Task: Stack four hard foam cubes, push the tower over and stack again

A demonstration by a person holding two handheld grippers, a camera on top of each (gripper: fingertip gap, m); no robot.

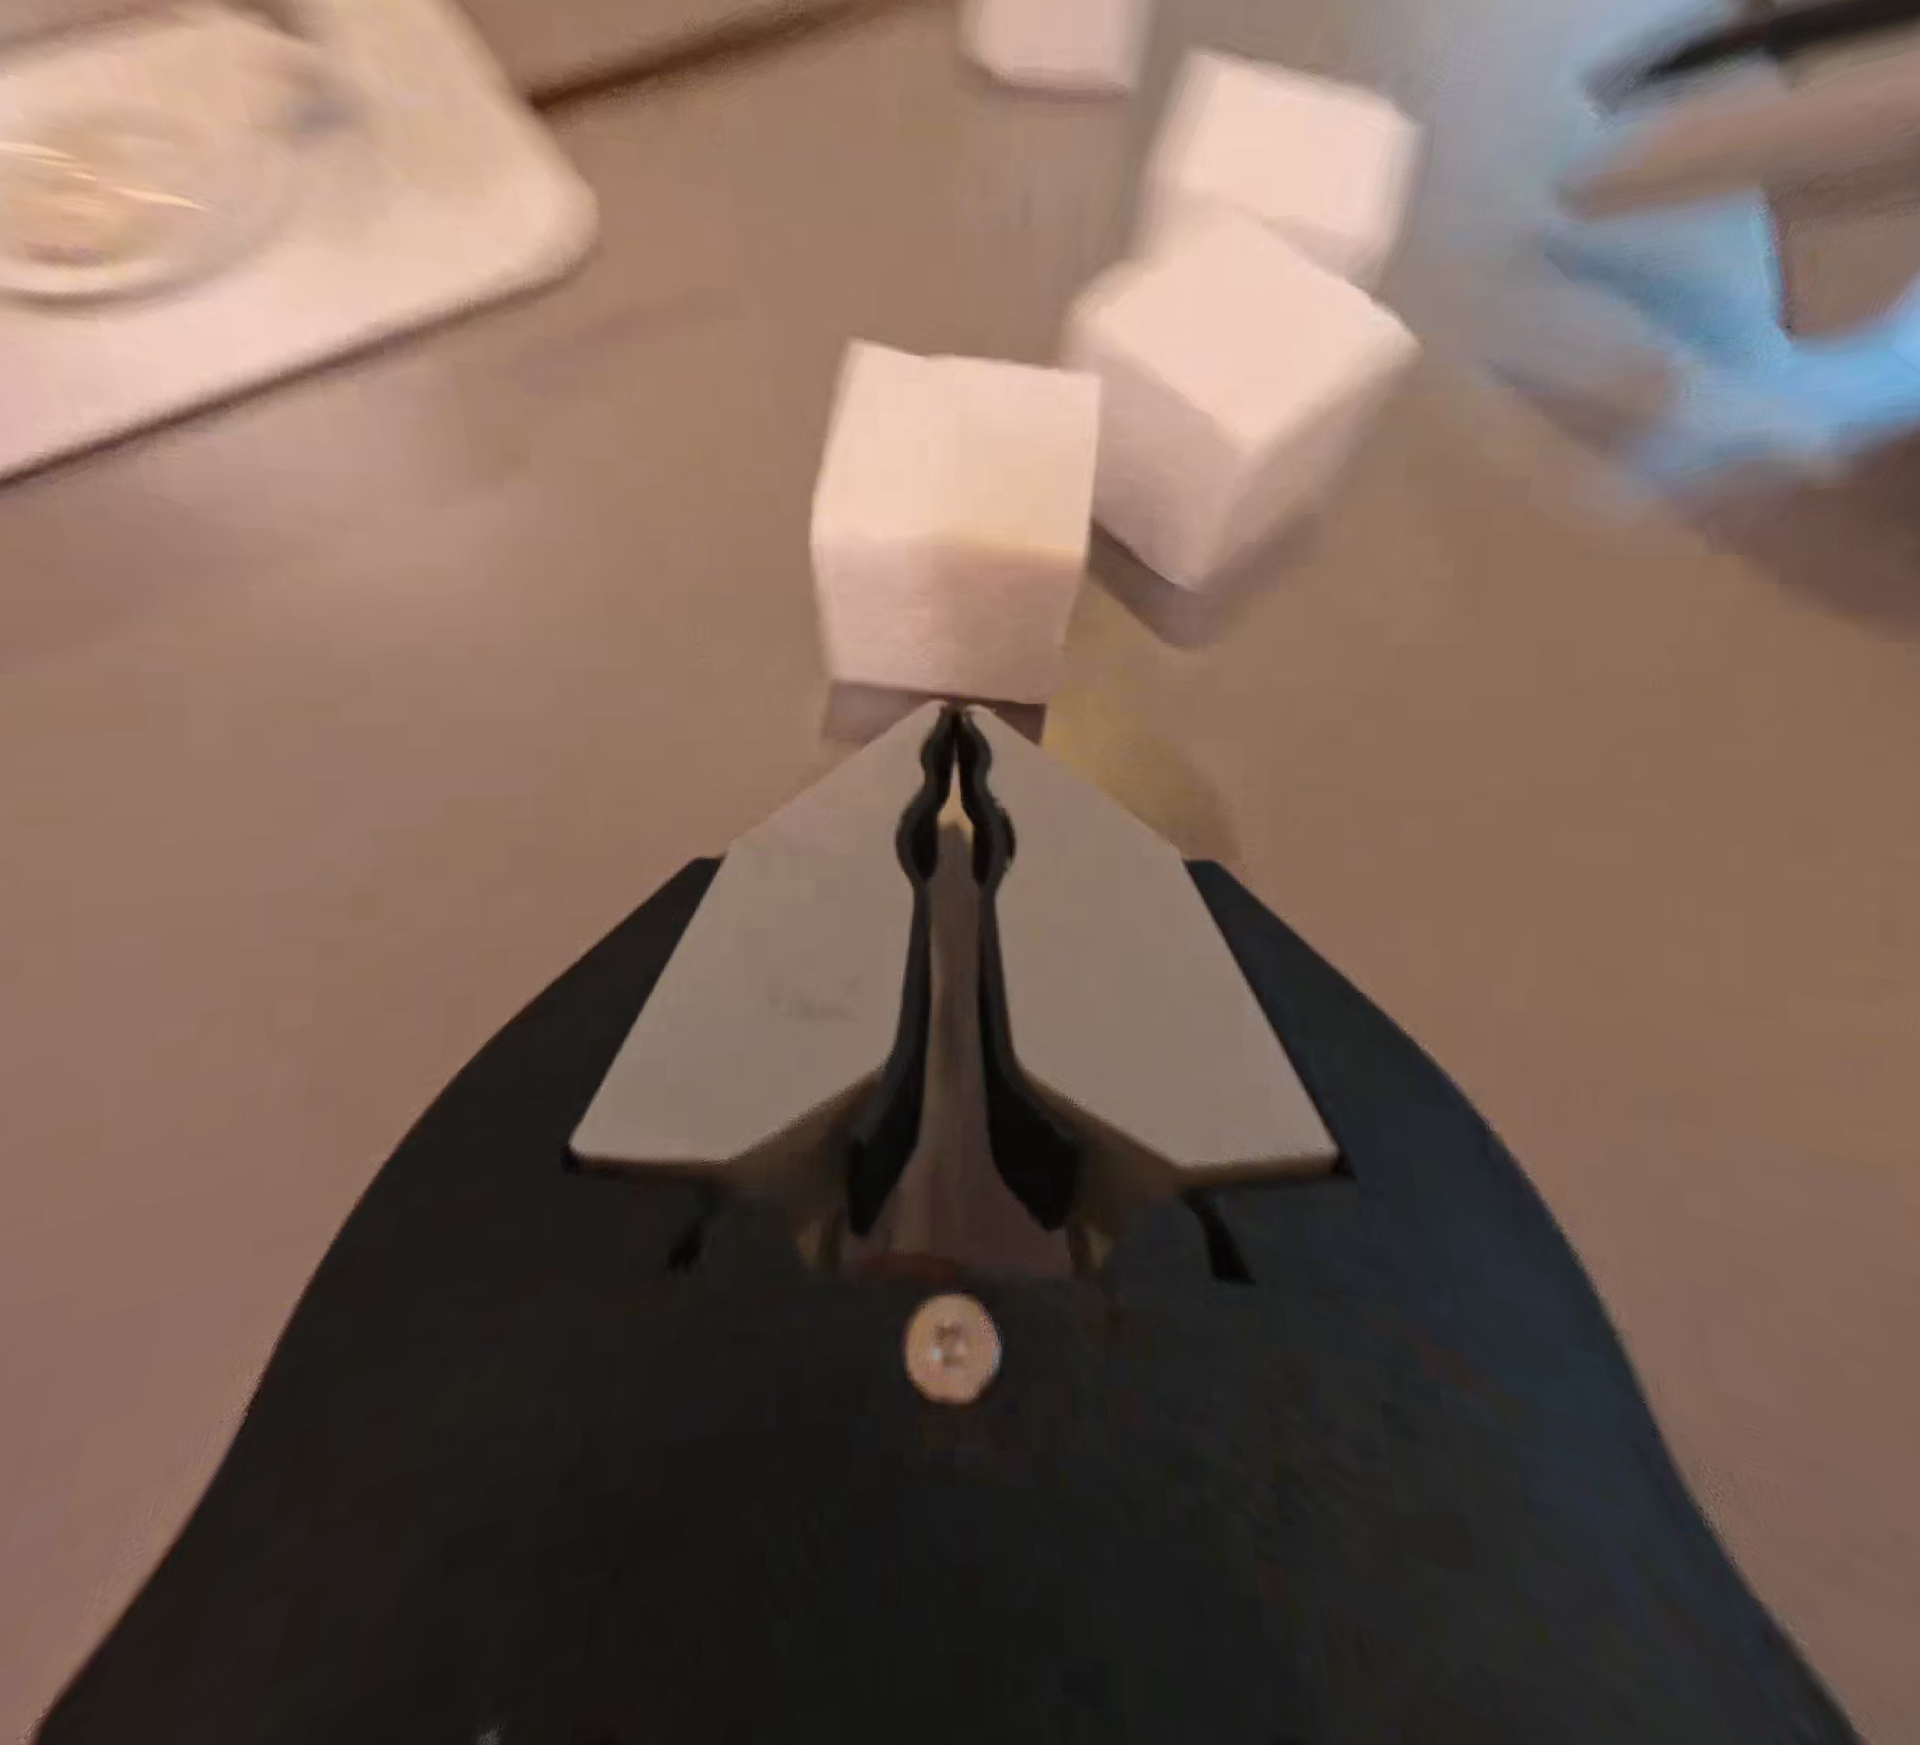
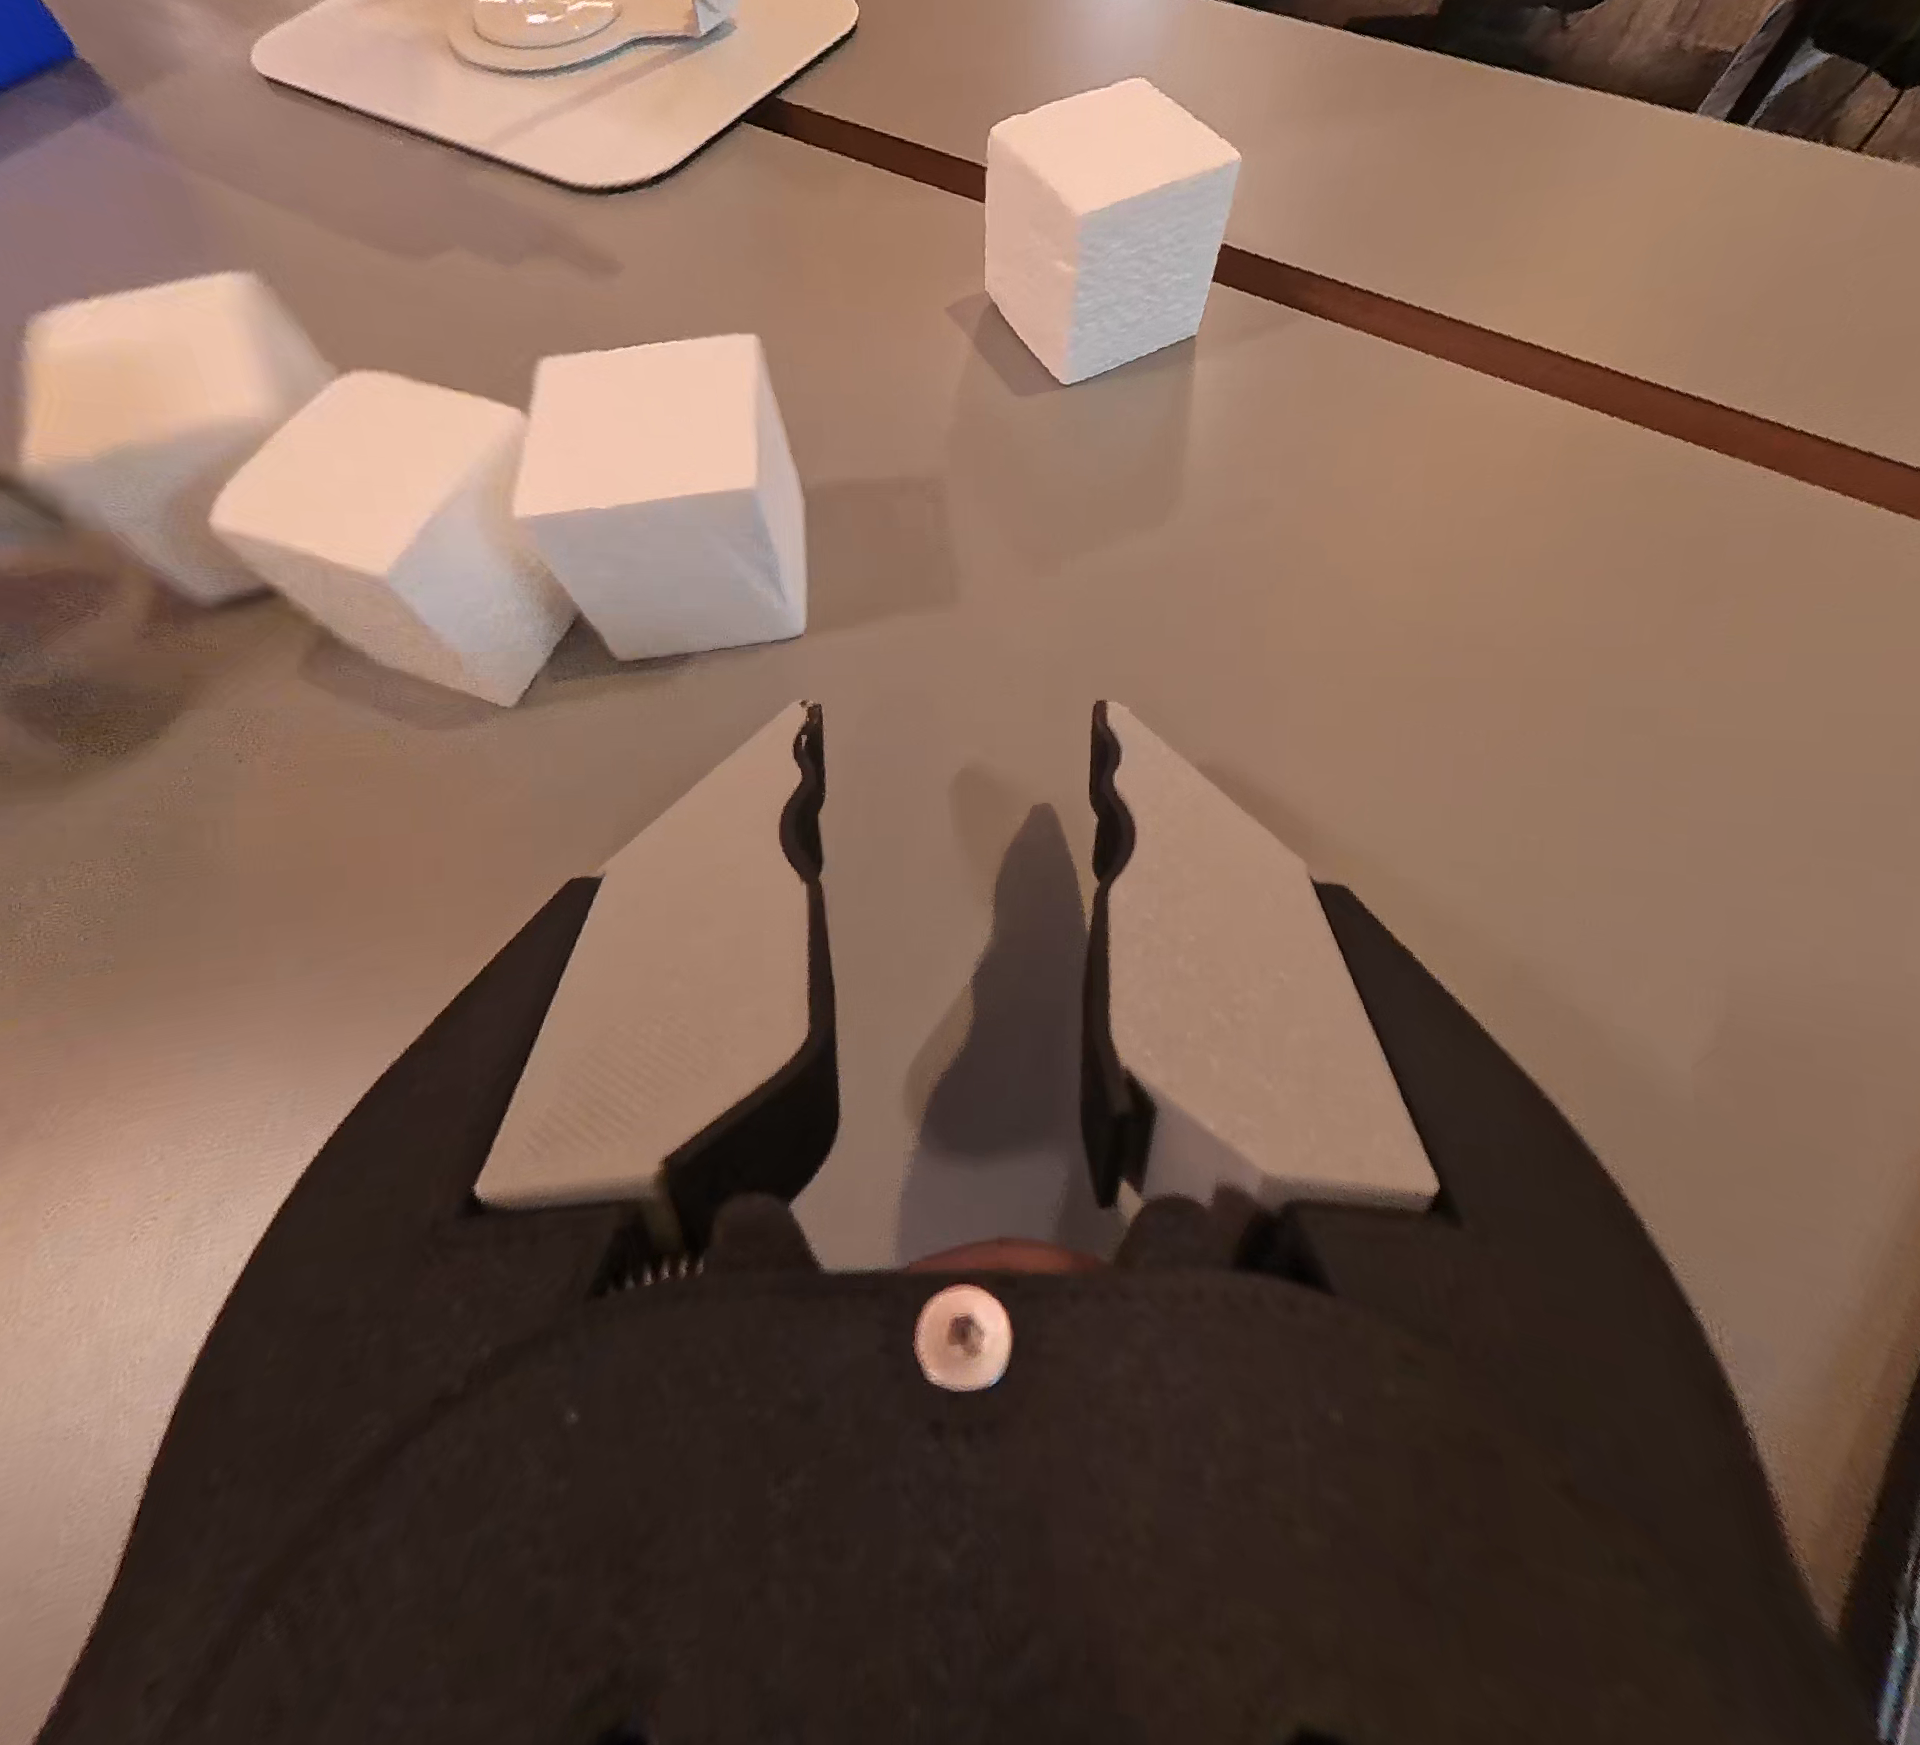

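Left wrist view: heavy motion blur everywhere except the gripper [image 1: 954, 721], sharp; cubes [image 1: 1242, 417] and white base plate [image 1: 312, 241] smeared. Right wrist view: mostly sharp, blur only on the far-left cube [image 2: 145, 428]. Warm, even light, soft shadows beneath cubes, gripper [image 2: 956, 719] shadow on the table [image 2: 1455, 656], glare on the glass disc [image 2: 540, 12]. Wide-angle bending at the edges.

Four white foam cubes [image 2: 665, 500] scattered on table, unstacked; three clustered, one apart.
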